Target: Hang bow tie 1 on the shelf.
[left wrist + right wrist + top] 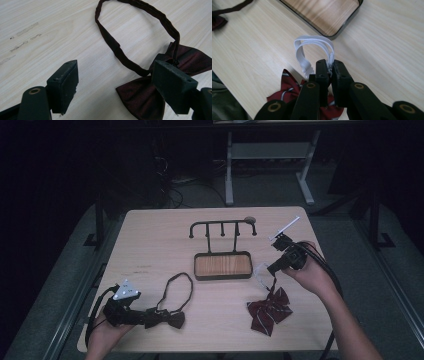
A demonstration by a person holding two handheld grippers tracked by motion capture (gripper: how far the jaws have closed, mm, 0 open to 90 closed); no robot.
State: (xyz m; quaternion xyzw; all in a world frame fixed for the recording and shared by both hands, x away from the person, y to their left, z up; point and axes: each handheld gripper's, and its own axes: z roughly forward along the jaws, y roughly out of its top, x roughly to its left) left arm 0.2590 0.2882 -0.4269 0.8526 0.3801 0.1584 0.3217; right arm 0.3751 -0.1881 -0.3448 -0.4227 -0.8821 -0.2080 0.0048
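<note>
A dark maroon bow tie (174, 319) with a looped neck strap (178, 287) lies at the table's front left. My left gripper (150, 316) rests low beside it, open. In the left gripper view the bow tie (142, 96) lies partly under the right jaw and the neck strap (112, 45) curves ahead of my left gripper (116, 72). A red striped bow tie (270, 311) lies at the front right. My right gripper (273, 268) is shut on its white elastic strap (312, 41), lifting the strap above the striped bow tie (287, 88). The jaws of my right gripper (330, 68) pinch the band.
A black hook rack (222, 226) rises from a black-rimmed wooden tray (222, 276) at the table's middle. The tray's rim (338, 33) lies just beyond the right gripper. Bare tabletop stretches at the back left. Floor and desk legs lie beyond the far edge.
</note>
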